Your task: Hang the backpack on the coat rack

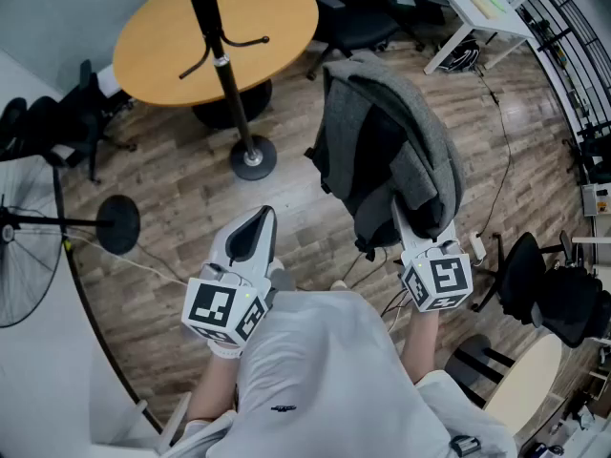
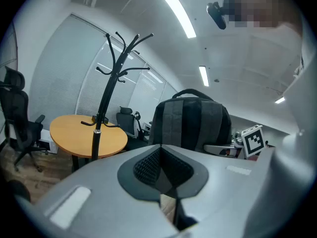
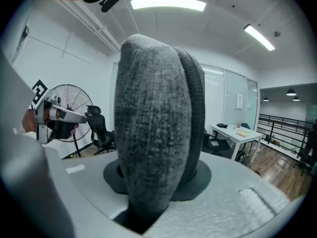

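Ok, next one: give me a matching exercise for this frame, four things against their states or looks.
1 backpack
2 coat rack
3 left gripper
4 round table

A shut, nothing in it
B light wooden top
C clamped in the right gripper, off the floor
D black, hooks bare

Pairs: 1-C, 2-D, 3-A, 4-B

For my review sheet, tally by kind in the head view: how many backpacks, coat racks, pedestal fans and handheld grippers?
backpack: 1
coat rack: 1
pedestal fan: 1
grippers: 2 (left gripper, jaws together, empty; right gripper, jaws clamped on the backpack)
Total: 5
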